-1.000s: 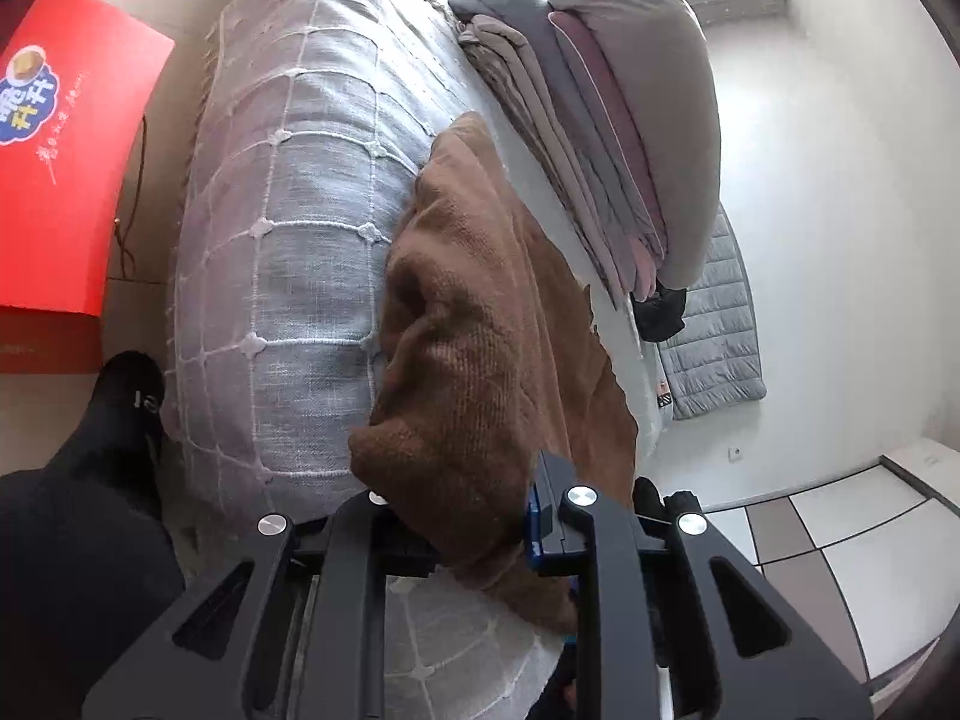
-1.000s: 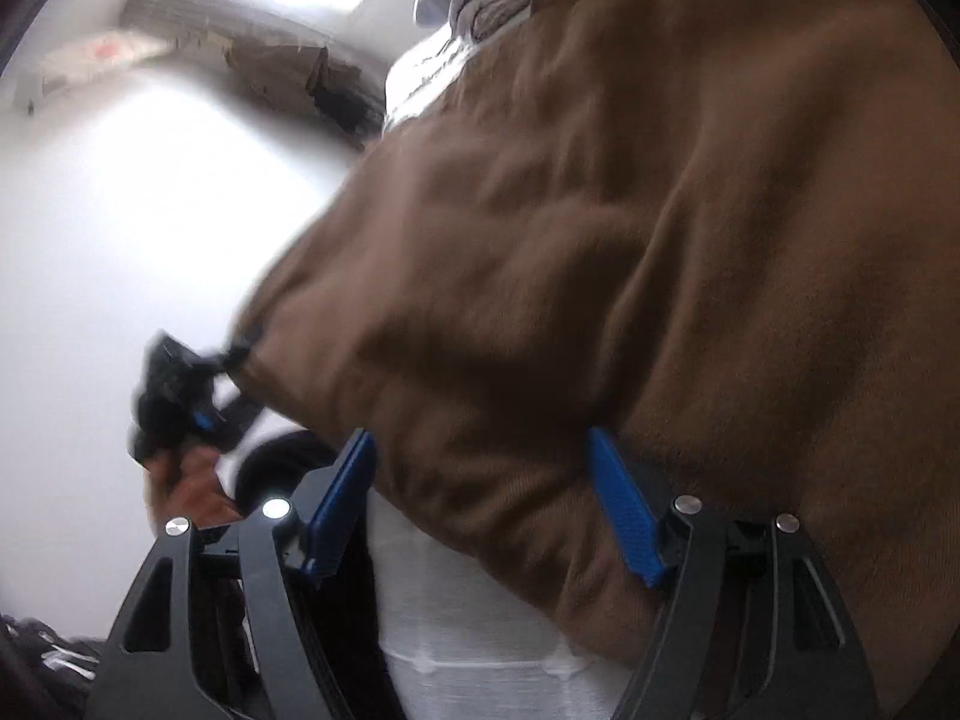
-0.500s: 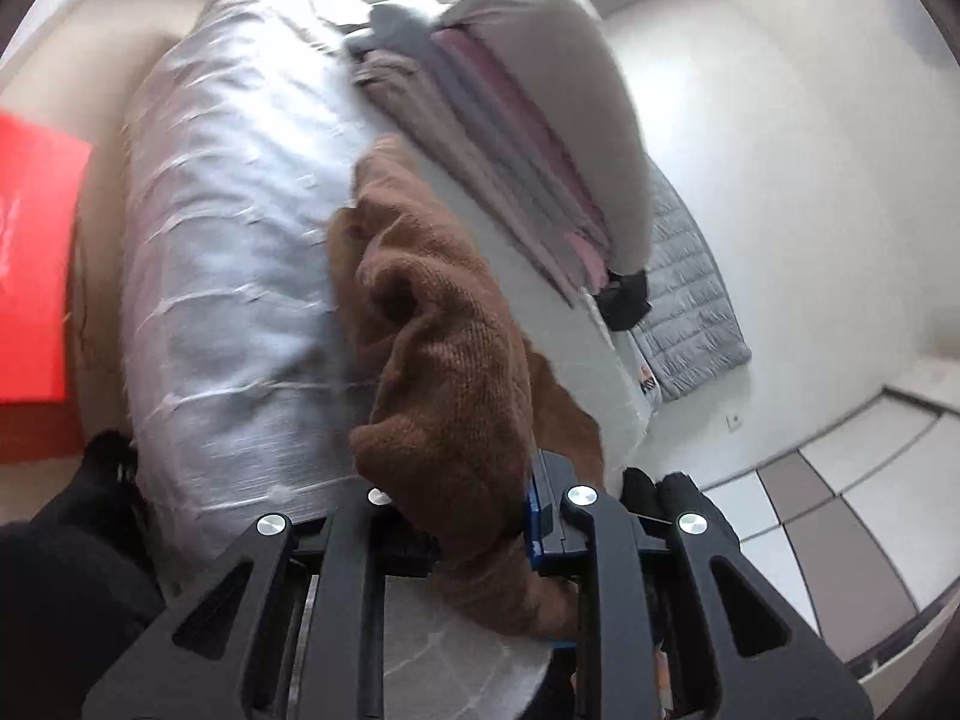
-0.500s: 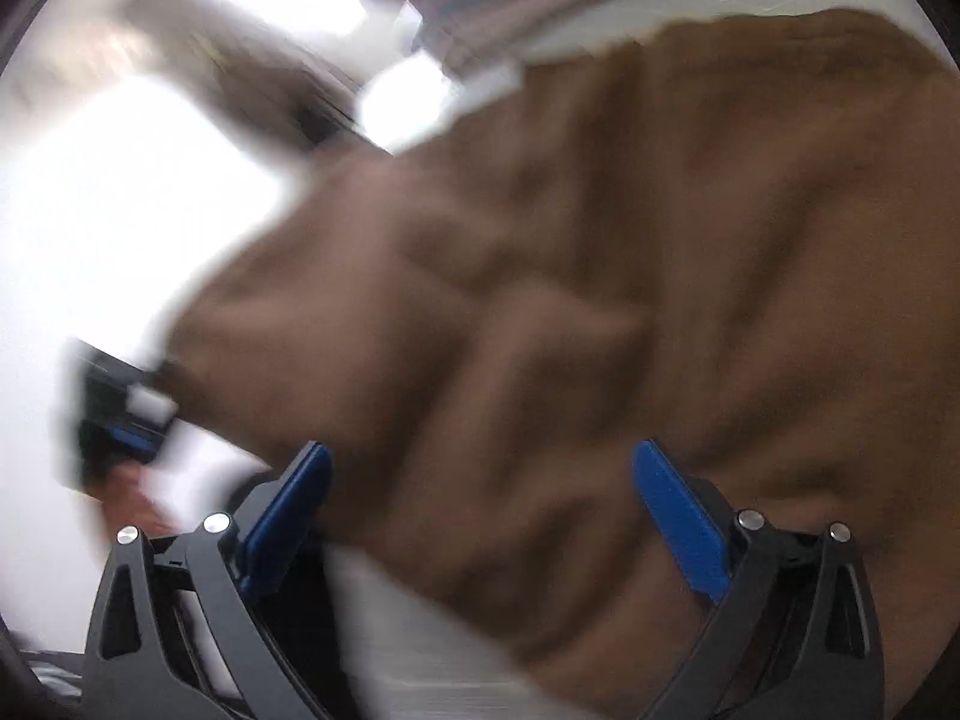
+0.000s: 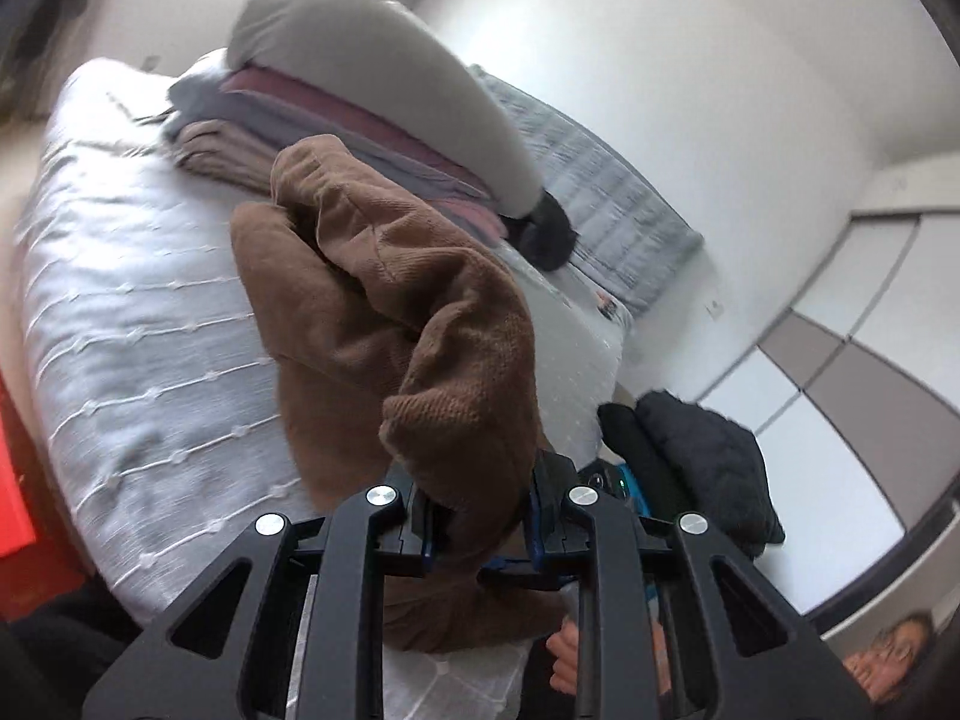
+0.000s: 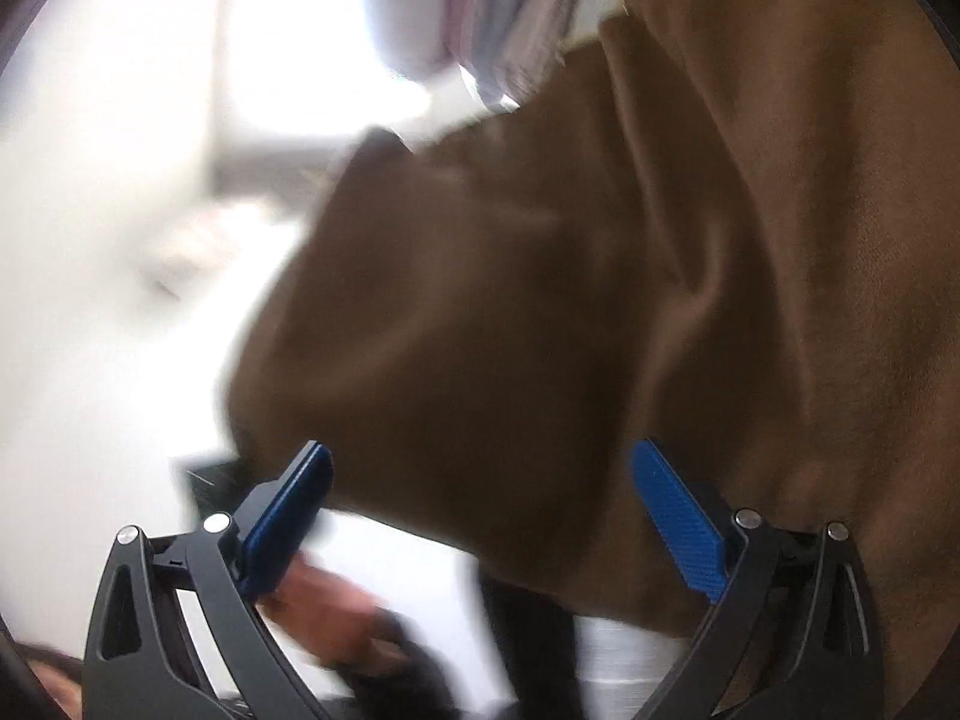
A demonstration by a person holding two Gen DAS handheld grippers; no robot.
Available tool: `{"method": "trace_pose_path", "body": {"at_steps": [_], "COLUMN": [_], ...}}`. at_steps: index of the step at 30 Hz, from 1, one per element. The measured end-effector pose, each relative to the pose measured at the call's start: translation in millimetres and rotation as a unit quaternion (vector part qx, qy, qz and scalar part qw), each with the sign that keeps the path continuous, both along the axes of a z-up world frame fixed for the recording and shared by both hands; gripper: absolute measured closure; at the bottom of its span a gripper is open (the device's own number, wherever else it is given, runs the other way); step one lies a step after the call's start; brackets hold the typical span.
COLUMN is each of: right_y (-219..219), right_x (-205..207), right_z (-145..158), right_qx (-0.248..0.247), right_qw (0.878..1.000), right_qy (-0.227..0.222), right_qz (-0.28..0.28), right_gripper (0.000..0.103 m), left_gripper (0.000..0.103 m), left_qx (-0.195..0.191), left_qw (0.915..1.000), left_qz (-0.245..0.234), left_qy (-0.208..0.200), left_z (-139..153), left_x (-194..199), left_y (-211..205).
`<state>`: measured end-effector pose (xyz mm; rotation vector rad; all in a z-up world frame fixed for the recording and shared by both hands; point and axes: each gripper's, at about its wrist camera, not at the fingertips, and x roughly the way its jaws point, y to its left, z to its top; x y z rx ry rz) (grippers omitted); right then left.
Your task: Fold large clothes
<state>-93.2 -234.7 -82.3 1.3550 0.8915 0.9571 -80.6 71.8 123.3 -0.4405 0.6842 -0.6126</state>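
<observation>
Your left gripper (image 5: 477, 516) is clenched on a bunched fold of the brown sweater (image 5: 390, 324), lifting it above the grey bedspread (image 5: 138, 324). Your right gripper (image 6: 480, 516) gapes wide, pads clear of the sweater just ahead. Only the left view shows the stacked folded clothes (image 5: 360, 114); the right view is blurred.

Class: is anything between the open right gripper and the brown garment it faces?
Nothing visible. The brown garment hangs directly ahead of the right gripper, whose jaws stand wide and clear of it. The left gripper holds the garment.
</observation>
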Motion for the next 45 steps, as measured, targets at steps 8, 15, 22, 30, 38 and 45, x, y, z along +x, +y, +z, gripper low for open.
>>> {"method": "trace_pose_path", "body": {"at_steps": [8, 15, 22, 30, 38, 45], "right_y": [-67.1, -153.7, -173.0, -191.9, -197.1, -199.9], "right_x": [2.5, -19.4, -24.0, 0.5, 36.5, 37.4], "right_z": [23.3, 17.7, -11.1, 25.0, 16.2, 30.4], "right_qx": [0.04, 0.071, 0.099, 0.063, 0.012, -0.098], "right_qw": [0.998, 0.989, 0.986, 0.988, 0.989, 0.986], "right_qy": [-0.018, -0.015, 0.002, -0.061, -0.022, 0.005], "right_qz": [-0.052, -0.126, -0.136, -0.13, -0.143, -0.136], "right_gripper": [0.007, 0.007, 0.007, 0.006, 0.005, 0.005], "left_gripper": [0.084, 0.084, 0.084, 0.082, 0.079, 0.075], "left_qx": [0.039, 0.056, 0.08, 0.101, 0.148, 0.131], "left_qw": [0.9948, 0.984, 0.9741, 0.9647, 0.951, 0.9431], "left_qz": [-0.088, -0.169, -0.211, -0.242, -0.271, -0.301], "left_qy": [-0.033, -0.013, -0.001, -0.028, 0.003, 0.052], "left_z": [6.5, -27.1, -61.7, -58.0, -92.9, -112.0], "left_x": [-14.8, -9.7, -14.2, -26.0, -28.4, -7.9], "left_y": [-90.0, -178.7, -235.0, -258.5, -296.2, -314.5]}}
